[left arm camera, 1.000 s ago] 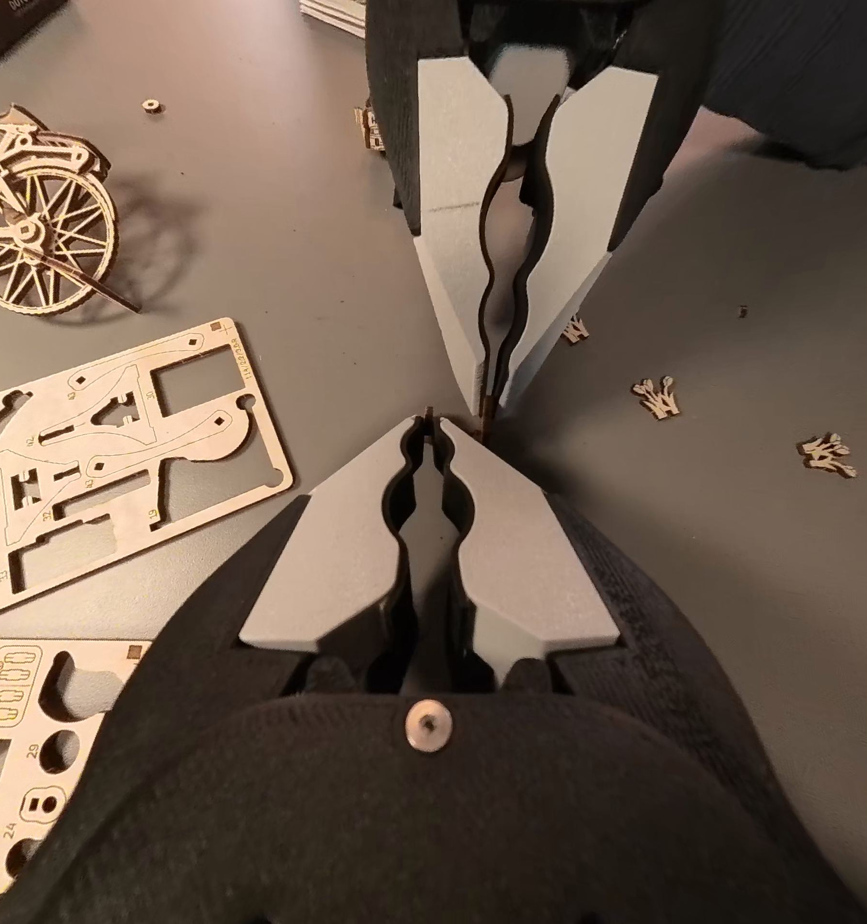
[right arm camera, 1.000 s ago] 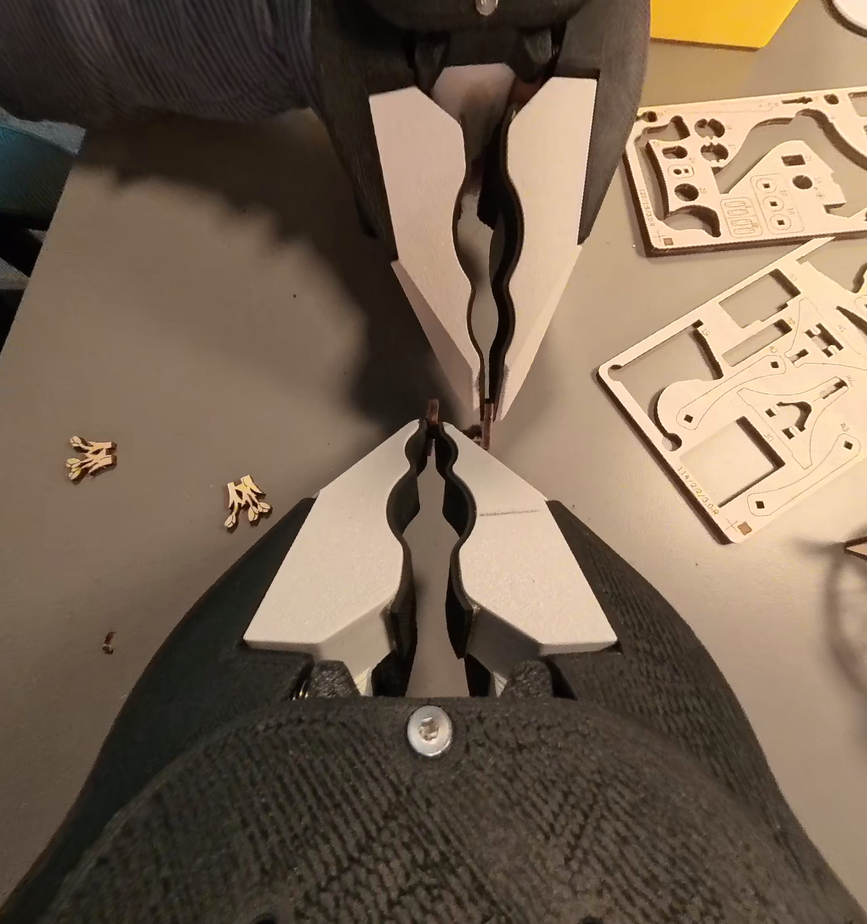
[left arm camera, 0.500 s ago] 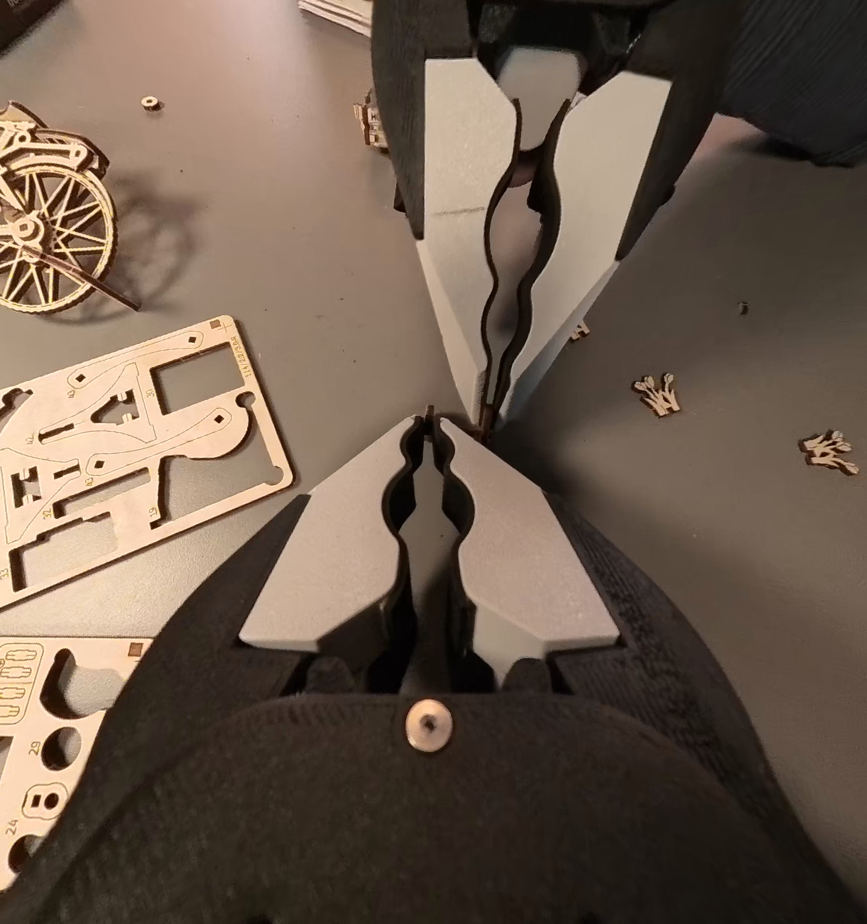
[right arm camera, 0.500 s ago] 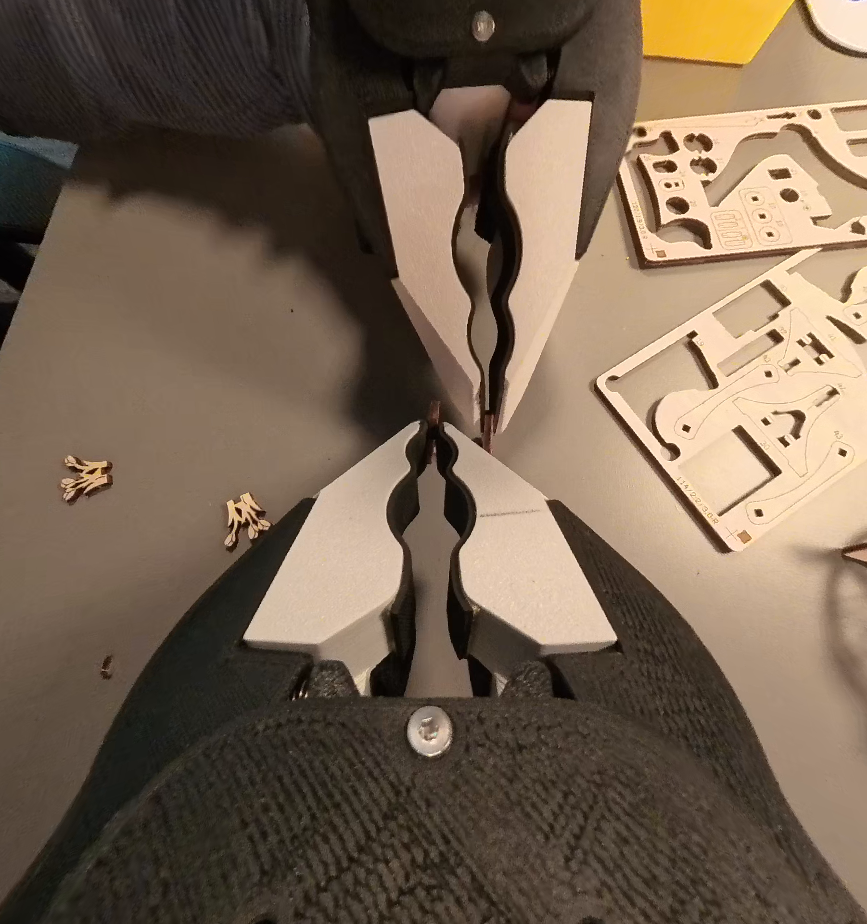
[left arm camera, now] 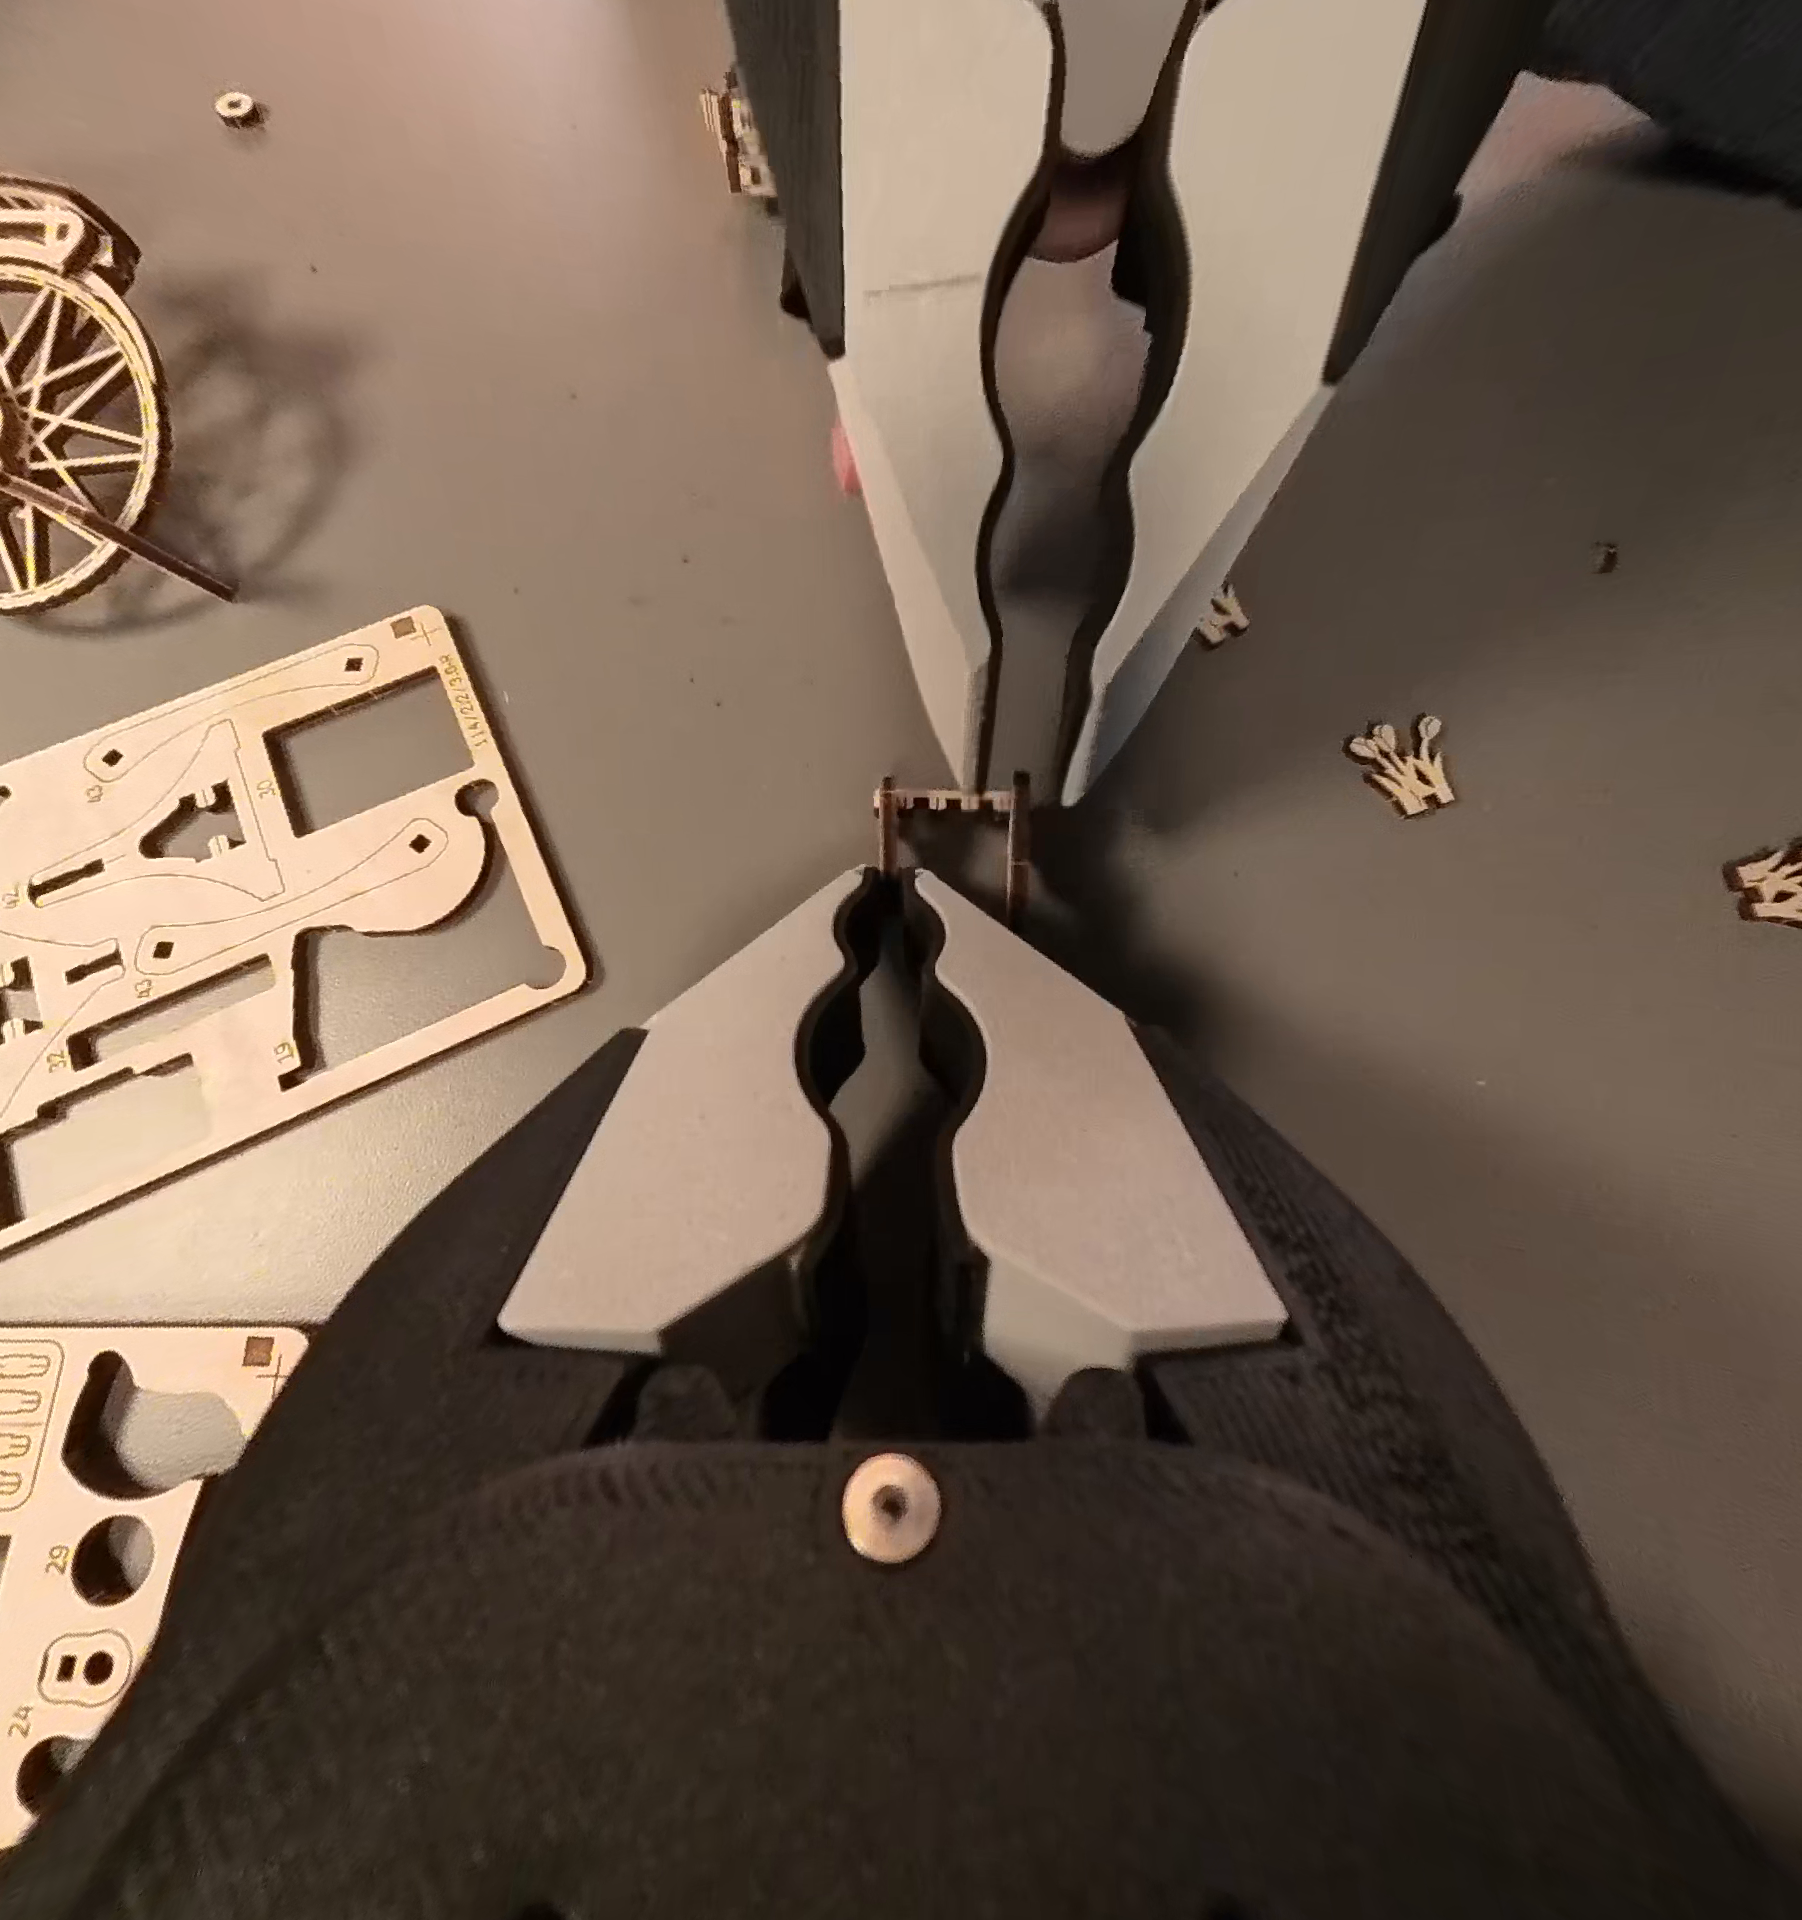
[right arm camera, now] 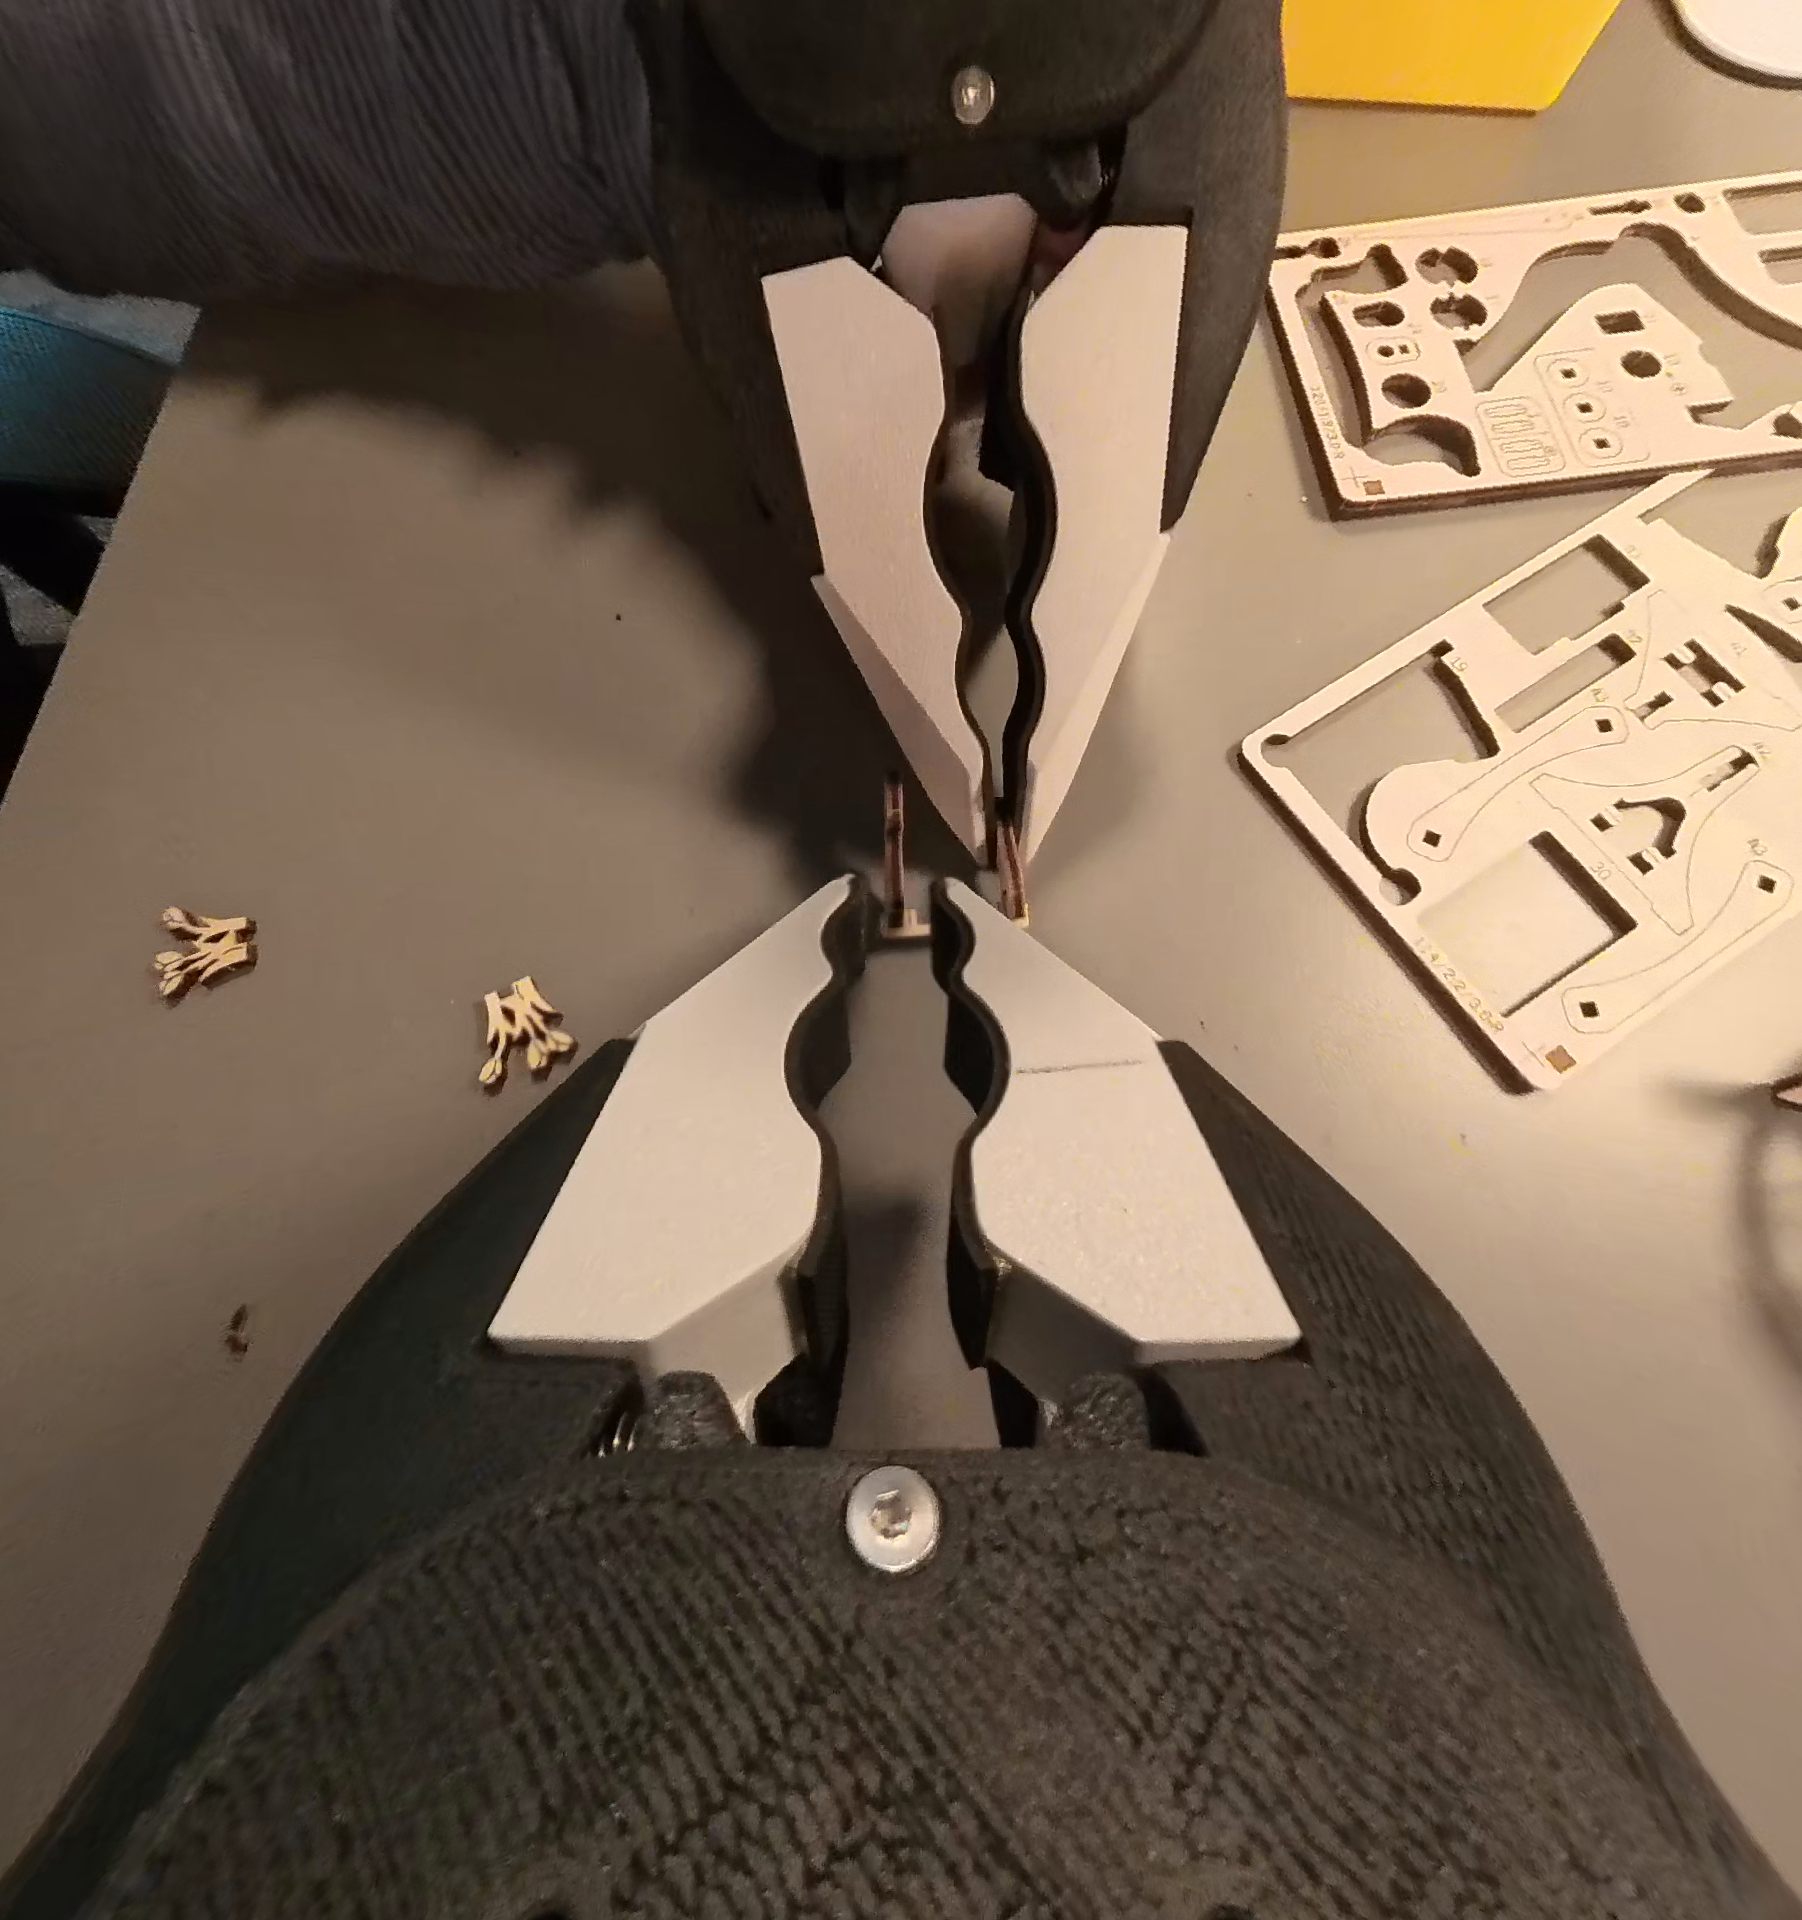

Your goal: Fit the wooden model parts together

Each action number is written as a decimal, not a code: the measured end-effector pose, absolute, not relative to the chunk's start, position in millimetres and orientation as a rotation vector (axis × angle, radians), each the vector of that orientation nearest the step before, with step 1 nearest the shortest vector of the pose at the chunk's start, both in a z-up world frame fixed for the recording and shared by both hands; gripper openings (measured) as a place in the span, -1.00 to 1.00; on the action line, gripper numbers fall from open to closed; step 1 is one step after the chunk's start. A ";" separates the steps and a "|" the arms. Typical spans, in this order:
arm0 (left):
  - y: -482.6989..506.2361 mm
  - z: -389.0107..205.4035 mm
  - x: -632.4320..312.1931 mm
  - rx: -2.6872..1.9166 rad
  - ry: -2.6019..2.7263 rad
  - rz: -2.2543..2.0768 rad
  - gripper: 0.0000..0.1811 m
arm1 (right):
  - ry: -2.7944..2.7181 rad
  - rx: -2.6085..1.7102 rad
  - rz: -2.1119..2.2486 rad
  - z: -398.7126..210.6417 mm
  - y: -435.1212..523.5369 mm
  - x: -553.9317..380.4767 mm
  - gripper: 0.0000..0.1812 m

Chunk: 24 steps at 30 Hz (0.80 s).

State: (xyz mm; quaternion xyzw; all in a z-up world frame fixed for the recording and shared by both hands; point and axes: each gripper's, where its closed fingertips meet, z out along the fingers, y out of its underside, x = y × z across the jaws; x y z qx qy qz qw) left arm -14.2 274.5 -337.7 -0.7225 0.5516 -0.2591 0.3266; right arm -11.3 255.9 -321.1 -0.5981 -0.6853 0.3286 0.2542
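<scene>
Left tool (left arm camera: 899,875) pinching small wooden frame (left arm camera: 947,802) above bench (left arm camera: 1499,1039); right tool (right arm camera: 897,902) spread around its far end

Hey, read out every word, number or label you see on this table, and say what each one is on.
I won't quote any writing; this is where it sits.
Upper wooden parts sheet: engraved part numbers, plus a code along its right edge.
Lower wooden parts sheet: engraved part numbers beside the cutouts.
Gripper fingers and the loose wooden pieces: no writing visible.
</scene>
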 end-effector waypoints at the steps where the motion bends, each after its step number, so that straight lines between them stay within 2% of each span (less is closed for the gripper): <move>1: 274.5 -337.7 -14.2 -1.893 1.444 -0.679 -0.99 | -1.859 -1.621 0.886 -320.0 256.6 -9.7 -0.88; 8: 272.6 -337.5 -12.6 -1.890 1.448 -0.690 -0.99 | -1.929 -1.551 0.716 -327.0 253.0 -11.3 -0.86; 11: 272.5 -334.8 -11.8 -1.881 1.433 -0.708 -0.99 | -1.951 -1.528 0.670 -331.3 253.4 -12.1 -0.98; 14: 275.7 -310.5 -11.1 -1.827 1.284 -0.854 -0.77 | -1.894 -1.523 0.731 -325.0 257.5 -11.2 -0.99; 20: 286.9 -263.7 -25.1 -1.687 1.030 -1.068 -0.66 | -1.742 -1.449 0.842 -301.0 267.1 -3.0 -0.99; 24: 282.7 -247.9 -15.7 -1.605 0.977 -1.159 -0.29 | -1.559 -1.265 1.044 -260.2 257.3 -0.8 -0.99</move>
